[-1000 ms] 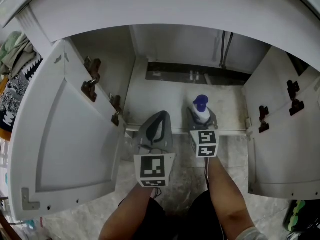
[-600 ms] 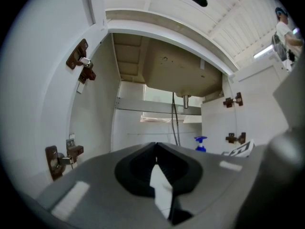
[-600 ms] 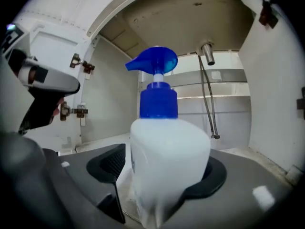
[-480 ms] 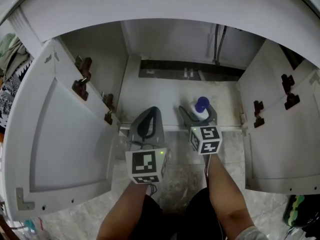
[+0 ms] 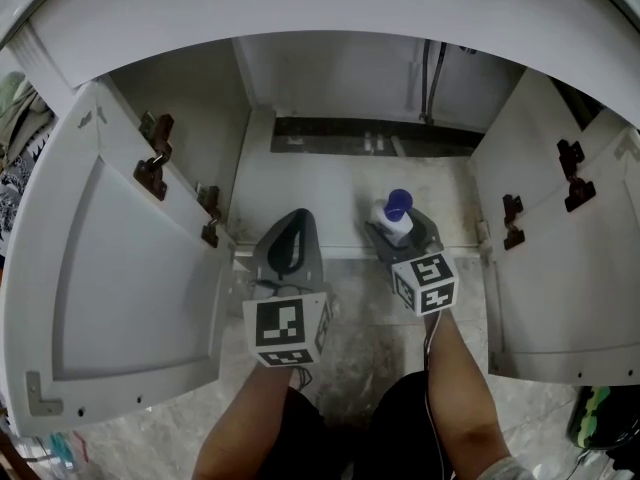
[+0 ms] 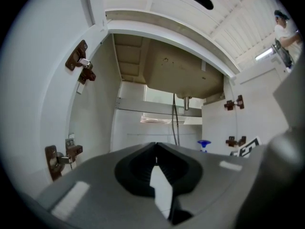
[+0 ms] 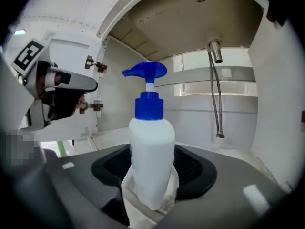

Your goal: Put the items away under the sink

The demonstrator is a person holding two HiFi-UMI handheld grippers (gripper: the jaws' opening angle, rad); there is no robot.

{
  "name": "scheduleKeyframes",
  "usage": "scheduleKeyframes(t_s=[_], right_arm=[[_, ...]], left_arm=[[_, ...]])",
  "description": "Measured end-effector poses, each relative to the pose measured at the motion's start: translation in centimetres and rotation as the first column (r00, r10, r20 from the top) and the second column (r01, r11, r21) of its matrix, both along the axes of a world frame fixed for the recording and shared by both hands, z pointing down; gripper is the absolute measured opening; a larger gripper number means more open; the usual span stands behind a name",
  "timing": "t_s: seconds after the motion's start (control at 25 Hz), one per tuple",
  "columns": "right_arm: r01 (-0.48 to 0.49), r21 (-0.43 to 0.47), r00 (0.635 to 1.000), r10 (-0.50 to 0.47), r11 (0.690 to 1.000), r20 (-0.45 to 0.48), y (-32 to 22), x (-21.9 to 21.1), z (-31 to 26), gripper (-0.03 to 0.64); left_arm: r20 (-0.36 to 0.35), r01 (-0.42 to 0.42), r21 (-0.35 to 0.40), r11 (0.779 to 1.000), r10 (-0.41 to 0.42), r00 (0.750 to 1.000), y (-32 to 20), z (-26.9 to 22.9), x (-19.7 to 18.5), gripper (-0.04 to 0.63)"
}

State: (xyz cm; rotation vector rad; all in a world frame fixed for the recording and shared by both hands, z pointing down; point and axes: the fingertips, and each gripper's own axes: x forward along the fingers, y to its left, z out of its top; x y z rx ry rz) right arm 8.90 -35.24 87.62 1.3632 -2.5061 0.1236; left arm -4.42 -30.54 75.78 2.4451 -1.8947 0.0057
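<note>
Our right claw (image 5: 402, 234) pinches a white pump bottle (image 7: 150, 142) with a blue head. The bottle stands upright between the two jaws, which press on its lower body. From the head view, the bottle is over the front edge of the cabinet floor (image 5: 320, 193), between the open doors (image 5: 120, 288). Our left claw (image 6: 155, 149) is just beside, with its jaws pressed together and nothing between them.

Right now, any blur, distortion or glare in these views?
Head view: fisheye bows the left cabinet door, light even. Left gripper view: black vignette, left gripper soft up close. Right gripper view: pump bottle sharp, bright band behind.
</note>
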Motion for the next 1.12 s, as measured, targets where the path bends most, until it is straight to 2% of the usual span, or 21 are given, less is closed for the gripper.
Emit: scheduleKeyframes(t_s=[0.12,0.2,0.32,0.44,0.56,0.6,0.64,0.68,0.76,0.92,1.0,1.12], right_arm=[[0.042,-0.017,0.999,-0.042,0.999,0.006,0.5,-0.4,0.3,0.213],[0.033,-0.01,0.999,-0.032,0.999,0.007,0.2,-0.4,0.3,0.21],[-0.035,0.024,0.999,0.035,0.999,-0.015,-0.9,0.0,0.1,0.209],[-0.092,0.034,0.996,0.092,0.995,0.01,-1.7,0.3,-0.1,0.209],[-0.102,0.025,0.994,0.101,0.994,0.03,-1.6,0.4,0.2,0.212],[-0.094,0.019,0.995,0.094,0.995,0.027,-1.5,0.4,0.5,0.229],[-0.082,0.014,0.996,0.082,0.997,0.02,-1.2,0.3,0.9,0.298],[-0.069,0.008,0.998,0.069,0.998,0.016,-0.9,0.2,1.1,0.337],[-0.051,-0.011,0.998,0.051,0.999,0.047,-0.4,0.2,1.2,0.378],[-0.05,-0.048,0.982,0.057,0.998,0.179,0.5,1.1,0.2,0.388],[-0.044,-0.045,0.979,0.052,0.998,0.197,1.5,2.0,-0.5,0.398],[-0.05,0.006,0.982,0.048,0.999,0.185,4.4,4.2,-2.2,0.397]], left_arm=[[-0.013,0.015,-0.002,1.0,-0.015,1.0,-0.1,-0.1,0.1,0.012],[-0.006,0.012,-0.001,1.0,-0.012,1.0,-0.1,0.0,0.4,0.012],[0.011,-0.001,0.005,1.0,0.0,1.0,0.1,-0.1,1.0,0.012],[0.018,-0.006,0.008,1.0,0.006,1.0,0.3,-0.2,0.9,0.012],[0.007,-0.003,0.005,1.0,0.003,1.0,0.3,-0.2,0.5,0.012],[0.003,-0.002,0.004,1.0,0.002,1.0,0.3,-0.2,0.4,0.012],[0.0,-0.001,0.004,1.0,0.001,1.0,0.2,-0.2,0.3,0.012],[0.0,0.0,0.003,1.0,0.0,1.0,0.2,-0.2,0.3,0.012],[-0.001,-0.003,0.003,1.0,0.003,1.0,0.1,-0.1,0.4,0.012],[-0.016,-0.012,0.007,1.0,0.012,1.0,0.1,-0.2,0.9,0.012],[-0.023,-0.011,0.011,1.0,0.011,1.0,0.2,-0.5,1.0,0.012],[-0.041,0.001,0.013,1.0,-0.001,0.999,1.2,-1.6,0.5,0.012]])
